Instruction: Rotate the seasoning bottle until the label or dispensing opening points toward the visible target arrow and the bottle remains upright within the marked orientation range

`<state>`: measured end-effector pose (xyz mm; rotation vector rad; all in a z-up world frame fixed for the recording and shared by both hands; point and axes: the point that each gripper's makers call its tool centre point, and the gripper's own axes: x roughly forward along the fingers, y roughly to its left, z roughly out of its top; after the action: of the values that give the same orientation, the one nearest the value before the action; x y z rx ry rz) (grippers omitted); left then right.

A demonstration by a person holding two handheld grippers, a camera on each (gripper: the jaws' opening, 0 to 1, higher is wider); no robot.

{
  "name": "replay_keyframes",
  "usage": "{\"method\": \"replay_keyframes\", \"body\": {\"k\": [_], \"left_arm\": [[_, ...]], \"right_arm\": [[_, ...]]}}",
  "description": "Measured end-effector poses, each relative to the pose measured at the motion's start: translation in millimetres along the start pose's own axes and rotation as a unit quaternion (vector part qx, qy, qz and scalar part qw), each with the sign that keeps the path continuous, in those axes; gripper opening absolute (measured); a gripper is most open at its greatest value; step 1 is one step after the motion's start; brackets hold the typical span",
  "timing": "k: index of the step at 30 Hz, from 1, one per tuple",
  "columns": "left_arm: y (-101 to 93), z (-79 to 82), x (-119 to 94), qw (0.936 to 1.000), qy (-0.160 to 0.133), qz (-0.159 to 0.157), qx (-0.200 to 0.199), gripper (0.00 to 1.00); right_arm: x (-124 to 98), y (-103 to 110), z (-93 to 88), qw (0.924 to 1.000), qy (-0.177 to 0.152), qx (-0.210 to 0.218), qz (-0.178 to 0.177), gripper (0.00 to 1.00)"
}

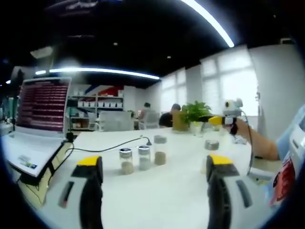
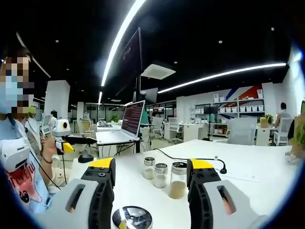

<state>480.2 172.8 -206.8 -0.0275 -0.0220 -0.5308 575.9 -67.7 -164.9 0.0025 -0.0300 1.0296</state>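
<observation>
White tabletop (image 1: 157, 191) ahead, and I've got three glass jars (image 1: 143, 159) lined up at centre frame in the left gripper view, all upright and untouched. My left gripper (image 1: 155, 186) sits low in frame, jaws spread wide, nothing between them. Over in the right gripper view, my right gripper (image 2: 151, 191) is open too, with a fourth jar (image 2: 132, 218) at bottom centre, its lid just below the jaws. A laptop (image 1: 35, 124) sits at left. I can't spot any arrow mark, so I'd say the turning hasn't started: grasp and rotation are both still to do
</observation>
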Motion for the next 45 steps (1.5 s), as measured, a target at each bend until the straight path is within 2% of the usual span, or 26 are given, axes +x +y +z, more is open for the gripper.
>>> {"method": "replay_keyframes", "body": {"k": [10, 15, 19, 23, 27, 29, 35, 38, 41, 45], "left_arm": [[-0.4, 1.3, -2, 1.0000, -0.001, -0.002, 0.001, 0.95], [2.3, 2.4, -3, 1.0000, -0.005, 0.002, -0.003, 0.95], [3.0, 2.3, -3, 1.0000, -0.005, 0.002, -0.004, 0.95], [0.1, 2.7, -2, 1.0000, -0.006, -0.003, -0.006, 0.95], [-0.3, 4.1, -3, 0.9999, -0.010, -0.005, -0.009, 0.95], [0.7, 3.6, -2, 0.9999, -0.009, -0.003, -0.009, 0.95], [2.3, 0.6, 0, 0.9999, -0.005, -0.001, -0.012, 0.95], [0.5, 0.9, 0, 0.9999, -0.005, -0.003, -0.010, 0.95], [0.5, 0.6, 0, 0.9999, -0.005, -0.004, -0.011, 0.95], [2.2, 0.3, 0, 0.9999, -0.004, -0.001, -0.011, 0.95]], "right_arm": [[31, -13, 4.1, 0.9998, 0.018, 0.005, 0.010, 0.62], [45, -18, 2.9, 0.9989, 0.026, 0.035, 0.018, 0.62], [60, -24, 0.3, 0.9984, 0.035, 0.042, 0.014, 0.62], [72, -36, -8.9, 0.9983, 0.053, 0.024, 0.001, 0.62], [84, -49, -27.3, 0.9962, 0.086, 0.014, -0.007, 0.62], [91, -54, -34.3, 0.9957, 0.091, 0.012, -0.008, 0.62], [107, -65, -50.0, 0.9958, 0.090, 0.016, 0.001, 0.62], [113, -65, -53.7, 0.9967, 0.074, 0.019, 0.027, 0.60], [117, -74, -59.6, 0.9967, 0.065, 0.034, 0.035, 0.60], [120, -81, -68.7, 0.9968, 0.065, 0.033, 0.033, 0.60]]}}
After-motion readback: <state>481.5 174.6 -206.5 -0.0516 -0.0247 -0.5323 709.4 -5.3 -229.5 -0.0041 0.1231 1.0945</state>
